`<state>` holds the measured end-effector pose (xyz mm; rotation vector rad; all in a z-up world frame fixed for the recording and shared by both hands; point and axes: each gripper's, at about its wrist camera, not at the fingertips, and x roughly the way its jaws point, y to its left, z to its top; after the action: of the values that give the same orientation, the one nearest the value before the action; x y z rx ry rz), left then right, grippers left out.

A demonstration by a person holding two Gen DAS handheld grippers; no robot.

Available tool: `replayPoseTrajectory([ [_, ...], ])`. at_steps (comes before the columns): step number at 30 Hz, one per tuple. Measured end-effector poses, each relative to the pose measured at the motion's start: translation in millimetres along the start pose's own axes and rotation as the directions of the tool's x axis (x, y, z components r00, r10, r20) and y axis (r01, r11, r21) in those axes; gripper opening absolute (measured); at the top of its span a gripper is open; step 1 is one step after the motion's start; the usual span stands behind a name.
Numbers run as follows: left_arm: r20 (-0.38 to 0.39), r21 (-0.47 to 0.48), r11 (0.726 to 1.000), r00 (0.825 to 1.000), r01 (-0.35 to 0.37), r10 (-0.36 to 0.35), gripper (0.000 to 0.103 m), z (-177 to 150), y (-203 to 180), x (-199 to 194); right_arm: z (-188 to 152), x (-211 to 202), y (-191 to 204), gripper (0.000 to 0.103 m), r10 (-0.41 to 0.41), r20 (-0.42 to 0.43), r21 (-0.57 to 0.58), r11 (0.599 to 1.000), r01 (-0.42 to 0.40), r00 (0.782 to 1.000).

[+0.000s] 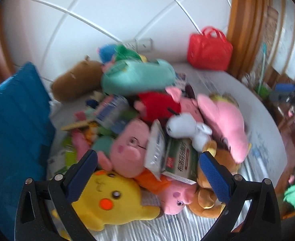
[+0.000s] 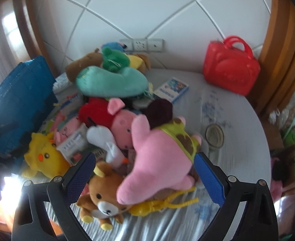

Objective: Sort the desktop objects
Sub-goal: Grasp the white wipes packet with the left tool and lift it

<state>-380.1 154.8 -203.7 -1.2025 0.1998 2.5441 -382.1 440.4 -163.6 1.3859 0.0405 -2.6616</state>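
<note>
A heap of plush toys and small boxes lies on a white-clothed table (image 2: 237,160). My left gripper (image 1: 147,160) is open above the near side of the heap, its jaws wide over a yellow plush (image 1: 109,198), a pink plush (image 1: 127,150) and a green box (image 1: 181,162). My right gripper (image 2: 145,162) is open, its jaws wide on either side of a big pink plush (image 2: 159,160) without touching it. A brown bear (image 2: 103,198) lies just below. A teal plush (image 2: 111,82) tops the heap.
A blue crate (image 2: 17,104) stands at the table's left edge and also shows in the left wrist view (image 1: 17,130). A red toy handbag (image 2: 230,66) stands at the back right. A round lid (image 2: 214,135) and a small blue-and-white box (image 2: 171,89) lie right of the heap.
</note>
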Motion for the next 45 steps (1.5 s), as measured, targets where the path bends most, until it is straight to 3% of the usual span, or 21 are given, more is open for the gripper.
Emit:
replayPoseTrajectory([
  [6, -0.074, -0.027, 0.999, 0.996, 0.044, -0.046, 0.103, -14.9, -6.1, 59.6, -16.6, 6.2, -13.5, 0.099, -0.032, -0.047, 0.019, 0.999, 0.033, 0.998],
  [8, -0.099, -0.061, 0.997, 0.994, 0.043, -0.049, 0.098, -19.2, -3.2, 76.3, -20.9, 7.2, -17.9, 0.099, -0.043, -0.062, 0.025, 0.999, 0.045, 0.997],
  [11, -0.136, -0.099, 0.994, 0.989, 0.044, -0.057, 0.081, -24.0, -1.1, 99.1, -25.5, 7.1, -24.0, 0.099, -0.061, -0.076, 0.029, 0.998, 0.064, 0.995],
  [16, -0.140, -0.103, 0.994, 0.988, 0.044, -0.058, 0.077, -23.8, -6.0, 116.6, -31.5, 7.8, -33.0, 0.099, -0.084, -0.097, 0.039, 0.995, 0.088, 0.992],
  [17, -0.142, -0.099, 0.995, 0.989, 0.029, -0.043, 0.073, -23.7, -6.9, 116.8, -32.4, 8.4, -34.0, 0.099, -0.086, -0.101, 0.041, 0.995, 0.090, 0.991],
  [18, -0.144, -0.094, 0.995, 0.989, 0.013, -0.027, 0.056, -23.7, -7.9, 116.9, -33.2, 8.9, -35.0, 0.099, -0.088, -0.105, 0.042, 0.995, 0.092, 0.991],
  [19, -0.152, -0.091, 0.996, 0.988, -0.011, -0.002, 0.031, -23.8, -7.4, 117.9, -34.1, 9.4, -36.0, 0.099, -0.089, -0.109, 0.043, 0.995, 0.095, 0.990],
  [23, -0.155, -0.095, 0.995, 0.988, -0.023, 0.008, 0.024, -27.0, -3.3, 114.4, -34.2, 12.1, -34.9, 0.099, -0.084, -0.117, 0.045, 0.995, 0.090, 0.990],
  [25, -0.148, -0.090, 0.996, 0.989, 0.002, -0.015, 0.015, -27.5, -5.0, 110.5, -32.9, 13.3, -32.0, 0.099, -0.078, -0.115, 0.039, 0.996, 0.083, 0.990],
  [35, -0.067, -0.105, 0.994, 0.997, 0.035, -0.042, 0.013, -14.3, -0.4, 62.7, -17.8, 25.7, -2.4, 0.099, -0.020, -0.099, -0.027, 0.999, 0.018, 0.995],
  [40, -0.030, -0.133, 0.991, 1.000, 0.002, -0.006, 0.013, -15.4, 17.6, 32.8, -4.8, 49.2, 40.7, 0.099, 0.015, -0.080, -0.152, 0.988, -0.027, 0.997],
  [45, -0.025, -0.166, 0.985, 0.999, -0.035, 0.032, 0.013, -22.9, 36.6, 10.7, 3.7, 94.0, 73.2, 0.099, 0.051, -0.132, -0.201, 0.976, -0.077, 0.990],
])
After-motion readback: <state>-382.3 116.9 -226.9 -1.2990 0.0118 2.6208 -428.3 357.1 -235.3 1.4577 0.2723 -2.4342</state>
